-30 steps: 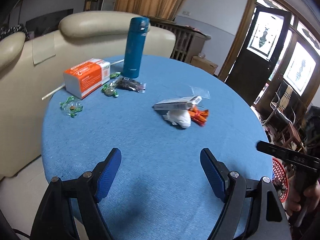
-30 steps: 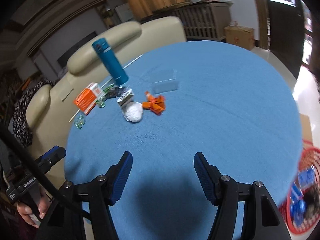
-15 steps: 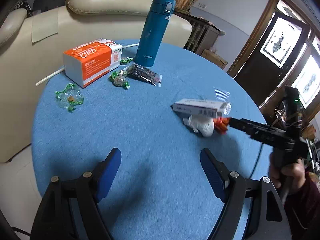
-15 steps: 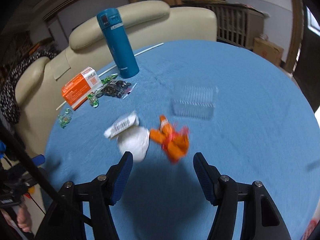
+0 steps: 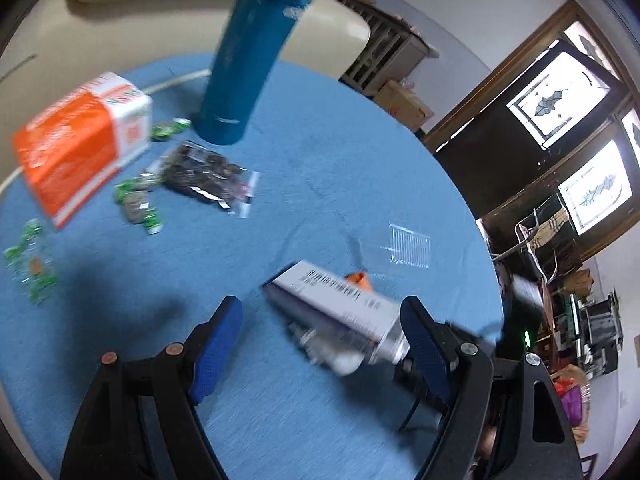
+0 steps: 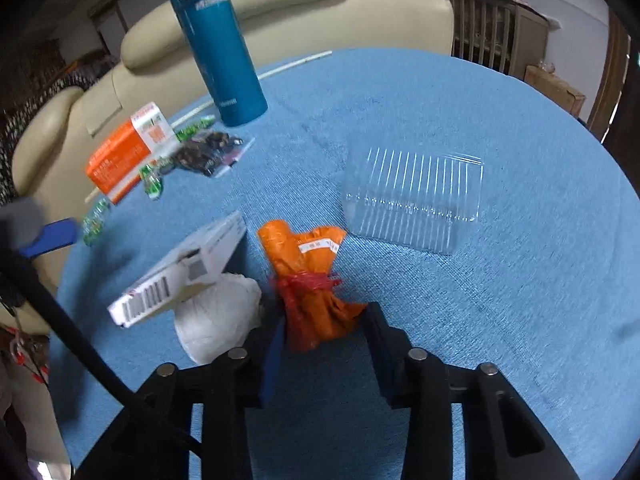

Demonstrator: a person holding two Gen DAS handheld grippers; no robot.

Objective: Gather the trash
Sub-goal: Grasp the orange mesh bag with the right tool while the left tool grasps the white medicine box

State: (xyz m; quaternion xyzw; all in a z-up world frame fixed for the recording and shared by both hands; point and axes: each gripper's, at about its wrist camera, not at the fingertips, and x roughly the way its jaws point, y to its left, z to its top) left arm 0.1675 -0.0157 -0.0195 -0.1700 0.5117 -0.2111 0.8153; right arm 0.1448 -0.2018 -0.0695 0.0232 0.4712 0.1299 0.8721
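Both grippers have advanced from the table's near edge to the orange bag (image 6: pixel 316 280). Right gripper (image 6: pixel 324 336) is clamped on its nearer end; left gripper (image 5: pixel 320 344) gapes wide around the white carton (image 5: pixel 340 304) beside it, gripping nothing. Bare blue cloth (image 6: pixel 500 320) stretches rightward of the bag.

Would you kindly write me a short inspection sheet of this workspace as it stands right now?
Surface: round table under a blue cloth.
Job's things: orange bag tied with red; white wad beneath a long white carton; clear plastic tray; green candy wrappers; dark snack packet.
Clutter: teal flask upright; orange box.
Grippers: right gripper shut on the orange bag; left gripper open, its jaws either side of the carton.
Cables: a black cable crosses the right view's left edge.
Surroundings: cream sofa; dark doors.
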